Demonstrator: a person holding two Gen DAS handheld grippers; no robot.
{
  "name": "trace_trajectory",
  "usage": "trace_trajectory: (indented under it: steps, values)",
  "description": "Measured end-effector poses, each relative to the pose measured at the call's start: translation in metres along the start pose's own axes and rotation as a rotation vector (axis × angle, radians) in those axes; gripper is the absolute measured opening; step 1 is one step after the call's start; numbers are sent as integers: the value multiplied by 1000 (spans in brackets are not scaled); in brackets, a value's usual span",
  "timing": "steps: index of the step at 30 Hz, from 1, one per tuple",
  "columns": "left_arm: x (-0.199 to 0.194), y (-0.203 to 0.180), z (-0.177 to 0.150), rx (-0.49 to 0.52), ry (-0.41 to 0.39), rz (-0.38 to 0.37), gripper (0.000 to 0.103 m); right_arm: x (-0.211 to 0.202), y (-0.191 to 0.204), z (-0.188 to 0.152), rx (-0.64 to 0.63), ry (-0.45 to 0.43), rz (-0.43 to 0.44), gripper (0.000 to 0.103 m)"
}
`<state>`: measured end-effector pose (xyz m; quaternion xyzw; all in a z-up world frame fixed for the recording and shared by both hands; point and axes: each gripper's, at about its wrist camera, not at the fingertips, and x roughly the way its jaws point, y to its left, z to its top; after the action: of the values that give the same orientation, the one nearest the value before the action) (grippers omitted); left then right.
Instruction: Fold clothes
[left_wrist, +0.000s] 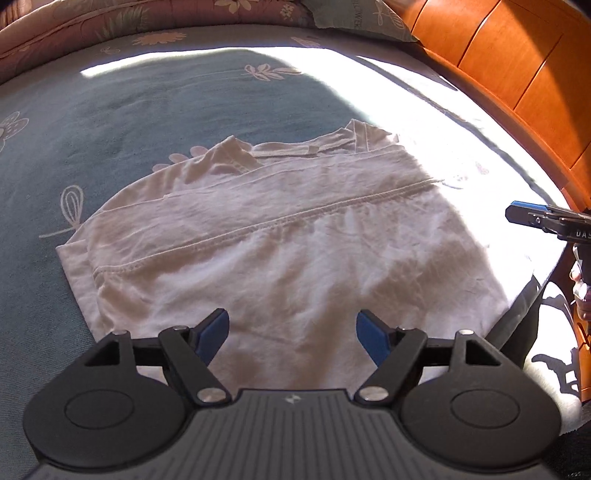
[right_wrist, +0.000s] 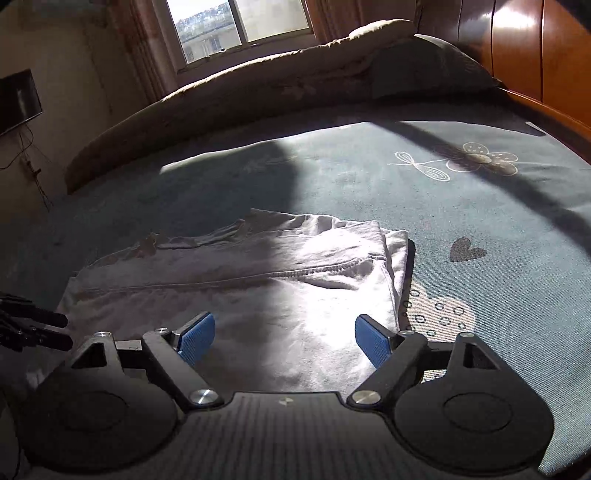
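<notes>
A white garment (left_wrist: 280, 243) lies folded flat on the blue-green bedsheet (left_wrist: 92, 122), a stitched hem running across its top layer. My left gripper (left_wrist: 291, 332) hovers open over its near edge, nothing between the blue pads. In the right wrist view the same garment (right_wrist: 258, 284) is half in shadow, half in sun. My right gripper (right_wrist: 284, 338) stands open above the garment's near right part, holding nothing. The right gripper's tip (left_wrist: 532, 216) shows at the right edge of the left view; the left gripper's dark fingers (right_wrist: 40, 328) show at the left edge of the right view.
An orange wooden headboard (left_wrist: 517, 66) runs along the right. A rolled floral quilt (left_wrist: 147, 18) and pillow (right_wrist: 424, 70) lie at the far side of the bed. A window (right_wrist: 240, 22) is behind. A hand (left_wrist: 580, 295) shows at the right edge.
</notes>
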<state>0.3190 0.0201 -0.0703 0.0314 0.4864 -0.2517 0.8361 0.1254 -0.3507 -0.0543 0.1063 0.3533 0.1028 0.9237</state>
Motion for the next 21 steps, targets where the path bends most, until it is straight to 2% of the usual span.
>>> trace_trajectory:
  steps: [4, 7, 11, 13, 17, 21]
  values:
    - [8, 21, -4, -86, -11, 28, 79, 30, -4, -7, 12, 60, -76, 87]
    - [4, 35, -3, -145, -43, 26, 80, 33, -12, -20, 28, 42, -72, 91]
    - [-7, 42, 12, -143, -121, 42, 80, 35, -7, -24, -6, 41, -66, 97]
    - [-2, 51, 17, -164, -123, 59, 80, 39, -1, -24, -35, 50, -80, 103]
    - [12, 70, 25, -214, -118, 94, 79, 48, 13, -27, -108, 66, -145, 103]
    - [6, 69, 36, -210, -135, 145, 80, 48, 13, -29, -122, 67, -149, 103]
